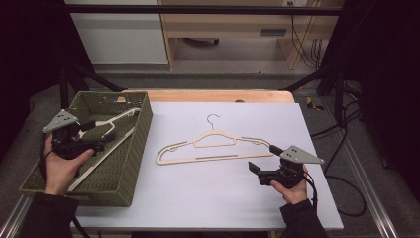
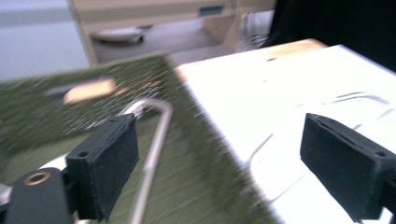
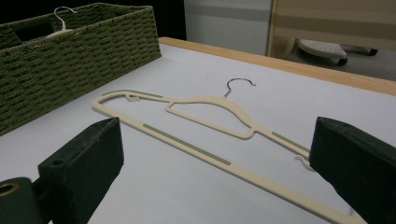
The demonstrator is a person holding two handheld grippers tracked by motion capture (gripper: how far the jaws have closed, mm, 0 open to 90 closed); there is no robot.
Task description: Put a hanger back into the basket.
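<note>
A cream plastic hanger (image 1: 213,144) with a metal hook lies flat on the white tabletop (image 1: 213,198). My right gripper (image 1: 263,158) is open just off the hanger's right end, touching nothing. From the right gripper view the hanger (image 3: 210,112) stretches across between the spread jaws of that gripper (image 3: 219,140). A second pale hanger (image 1: 106,156) lies tilted inside the green woven basket (image 1: 141,124) at the left. My left gripper (image 1: 99,135) hovers open over it. In the blurred left gripper view, that hanger's arm (image 2: 154,144) passes beside the left jaw of the gripper (image 2: 224,140).
The basket (image 3: 70,60) takes up the table's left side, its wall close to the flat hanger's left tip. A wooden strip (image 1: 218,95) borders the far edge. Cabinets and cables stand on the floor beyond. Dark frame posts flank the table.
</note>
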